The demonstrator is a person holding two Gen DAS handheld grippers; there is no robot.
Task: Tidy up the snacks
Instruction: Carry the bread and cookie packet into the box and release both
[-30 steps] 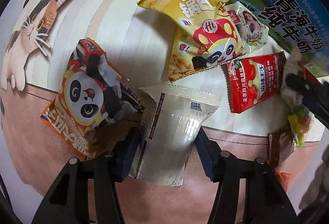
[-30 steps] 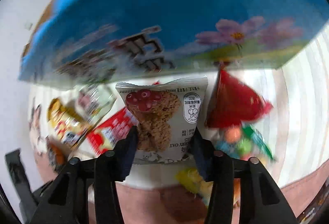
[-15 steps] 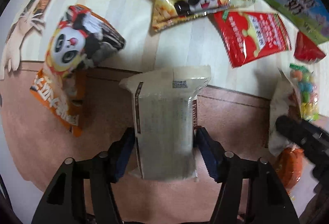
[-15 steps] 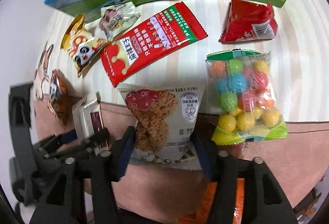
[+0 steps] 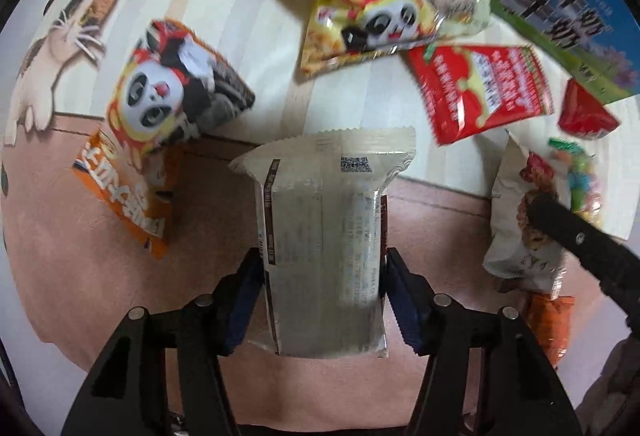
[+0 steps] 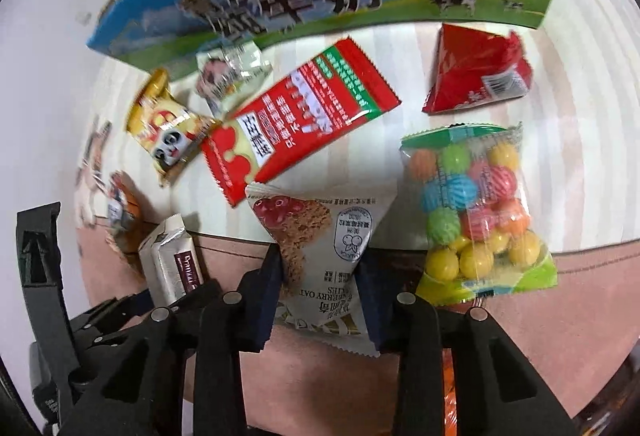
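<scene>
The left hand-held gripper (image 5: 322,276) clamps a white wrapped bar (image 5: 324,236) while the right hand-held gripper (image 6: 320,280) clamps an oat biscuit packet (image 6: 320,256), both above the bench (image 6: 460,107).

Surface: pale cream striped tablecloth (image 5: 224,47) under everything.
Lower band: dusty-pink cloth panel (image 5: 80,276), 6 o'clock.
Print: cartoon calico cat (image 5: 68,35), 10 o'clock.
Light: soft, even.

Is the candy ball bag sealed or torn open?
Sealed, apparently: the candy bag lies flat on the table, top crimp intact, balls all inside.
</scene>
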